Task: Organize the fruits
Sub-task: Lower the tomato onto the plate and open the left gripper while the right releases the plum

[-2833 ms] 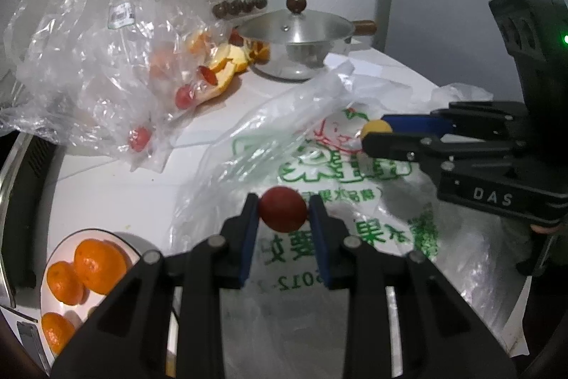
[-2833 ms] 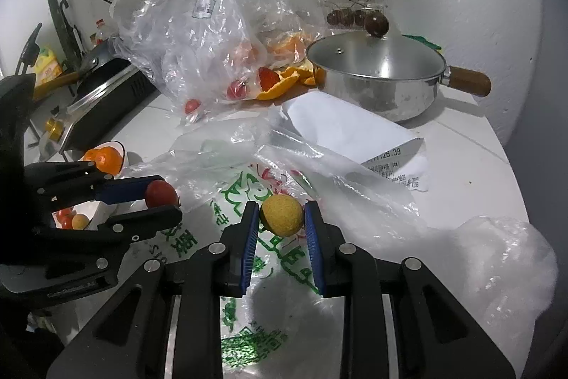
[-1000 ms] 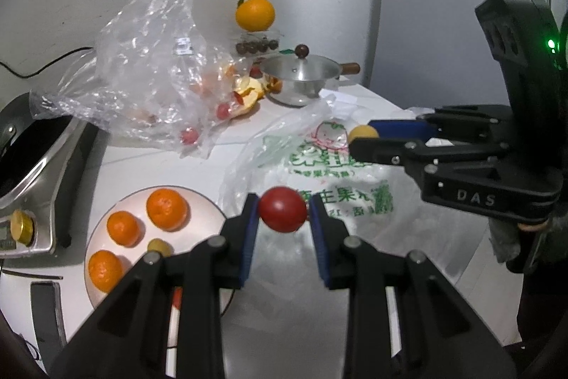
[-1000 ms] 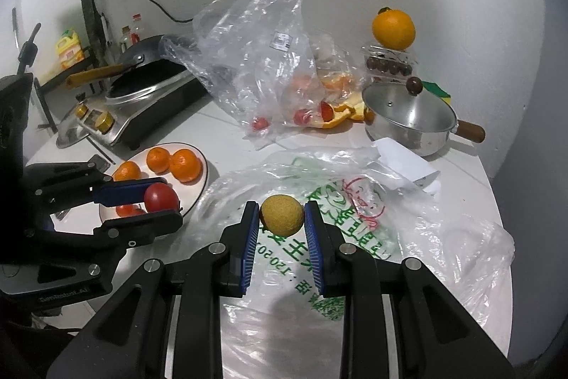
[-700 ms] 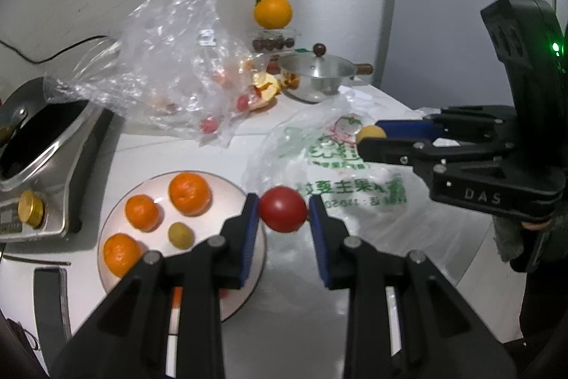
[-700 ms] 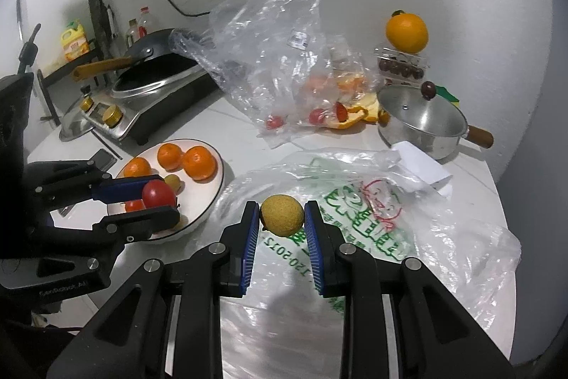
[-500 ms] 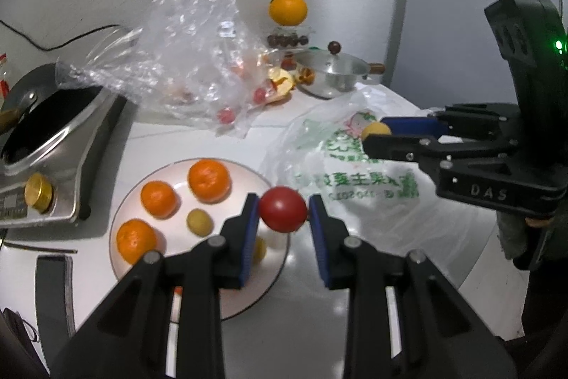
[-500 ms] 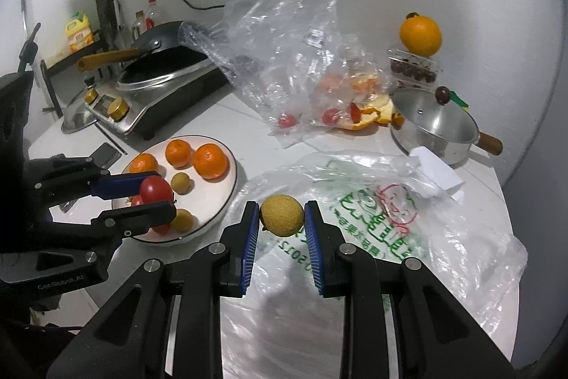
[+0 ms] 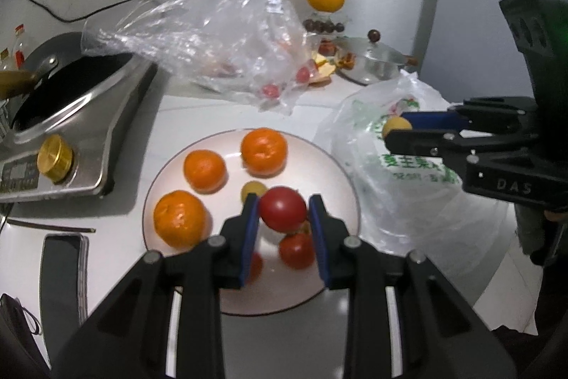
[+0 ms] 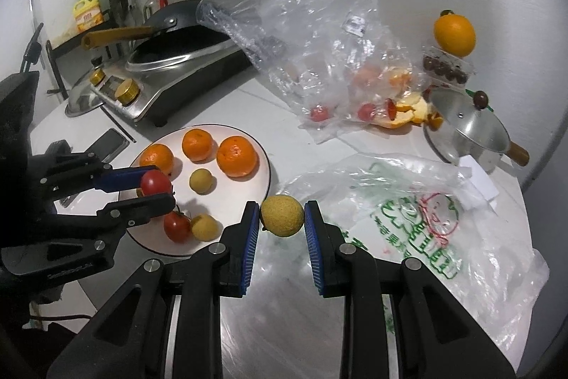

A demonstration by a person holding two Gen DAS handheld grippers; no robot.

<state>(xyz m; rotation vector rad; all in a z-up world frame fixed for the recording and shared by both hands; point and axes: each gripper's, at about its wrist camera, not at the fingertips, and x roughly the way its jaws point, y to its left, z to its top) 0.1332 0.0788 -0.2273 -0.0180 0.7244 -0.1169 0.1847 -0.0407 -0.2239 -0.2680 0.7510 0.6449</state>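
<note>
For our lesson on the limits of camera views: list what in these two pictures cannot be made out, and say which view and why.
- Left wrist view: part of the plate and the red fruit on it, behind the left hand-held gripper and its tomato.
- Right wrist view: the contents of the clear bag, blurred by crinkled plastic.
- Right wrist view: the pot interior, under its lid.
- Both views: the green print on the printed bag, creased.

A black wok (image 10: pixel 184 41) is seen on an induction cooker (image 10: pixel 167 84), a dark phone (image 9: pixel 62 267) beside it, and a lidded steel saucepan (image 10: pixel 468 130) against the wall.
</note>
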